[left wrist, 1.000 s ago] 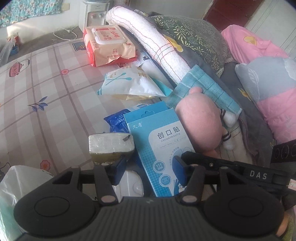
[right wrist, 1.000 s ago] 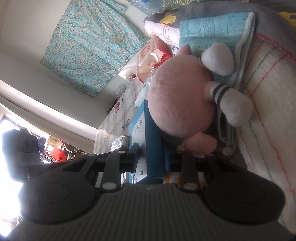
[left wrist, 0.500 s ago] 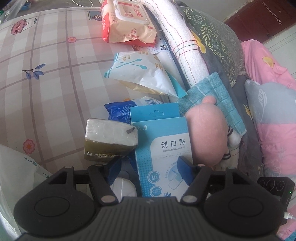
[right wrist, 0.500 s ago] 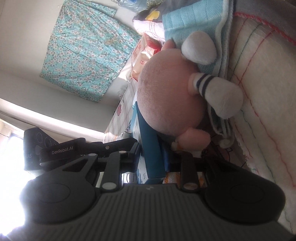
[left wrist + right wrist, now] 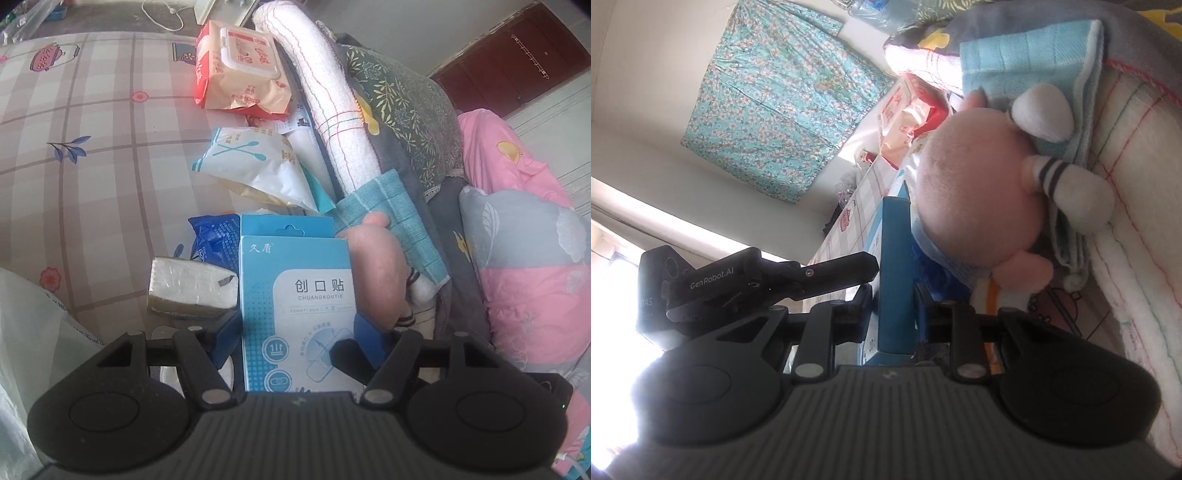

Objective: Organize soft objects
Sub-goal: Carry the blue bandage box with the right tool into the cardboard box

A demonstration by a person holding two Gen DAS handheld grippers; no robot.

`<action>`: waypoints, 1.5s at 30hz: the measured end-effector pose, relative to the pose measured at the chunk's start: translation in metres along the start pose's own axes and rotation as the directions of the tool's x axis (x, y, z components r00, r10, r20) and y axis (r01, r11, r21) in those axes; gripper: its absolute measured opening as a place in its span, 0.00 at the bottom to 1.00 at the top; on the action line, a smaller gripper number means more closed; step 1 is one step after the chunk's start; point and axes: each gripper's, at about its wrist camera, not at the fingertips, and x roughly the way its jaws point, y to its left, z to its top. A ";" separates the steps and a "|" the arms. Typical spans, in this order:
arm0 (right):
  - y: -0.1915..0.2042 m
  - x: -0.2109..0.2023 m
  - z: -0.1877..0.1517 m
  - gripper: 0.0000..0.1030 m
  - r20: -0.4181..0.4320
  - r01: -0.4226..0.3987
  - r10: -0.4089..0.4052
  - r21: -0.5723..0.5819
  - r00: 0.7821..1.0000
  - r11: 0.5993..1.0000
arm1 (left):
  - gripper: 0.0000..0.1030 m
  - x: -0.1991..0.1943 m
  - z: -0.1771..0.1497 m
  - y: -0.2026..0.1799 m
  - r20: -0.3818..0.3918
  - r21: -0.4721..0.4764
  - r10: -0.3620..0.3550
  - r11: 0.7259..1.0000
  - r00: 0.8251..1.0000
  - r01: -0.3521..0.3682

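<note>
1 plaster box [image 5: 295, 302], 1 plush [image 5: 376, 273], 2 tongs [image 5: 894, 299].

Left wrist looks steeply down, right wrist rolled sideways — both close on the blue box [image 5: 295, 291] and pink plush [image 5: 979, 192].

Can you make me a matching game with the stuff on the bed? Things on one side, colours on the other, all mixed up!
Things:
1. plush toy
2. plaster box
3. wipes pack
4. rolled towel

Colours:
A. white with thin coloured lines
B. pink
C. orange and red
D. blue and white

Pairs: 1-B, 2-D, 3-C, 4-A
</note>
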 end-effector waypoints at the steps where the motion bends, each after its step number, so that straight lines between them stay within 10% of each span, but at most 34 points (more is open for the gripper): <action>1: 0.005 -0.001 -0.001 0.23 0.002 -0.004 0.004 -0.010 1.000 1.000 | 0.66 -0.007 -0.002 -0.002 0.016 0.010 0.001 1.000 1.000 -0.001; 26: 0.180 -0.045 -0.124 0.24 -0.110 -0.221 0.202 -0.209 0.973 0.953 | 0.65 -0.227 -0.122 0.036 0.328 -0.072 0.097 0.994 0.940 -0.077; 36: 0.280 0.034 -0.191 0.24 -0.352 -0.321 0.215 -0.276 0.911 0.906 | 0.66 -0.313 -0.159 0.123 0.438 -0.255 0.262 0.954 0.860 -0.160; 45: 0.321 0.147 -0.239 0.26 -0.495 -0.234 0.048 -0.321 0.867 0.918 | 0.67 -0.315 -0.133 0.237 0.325 -0.408 0.356 0.889 0.876 -0.210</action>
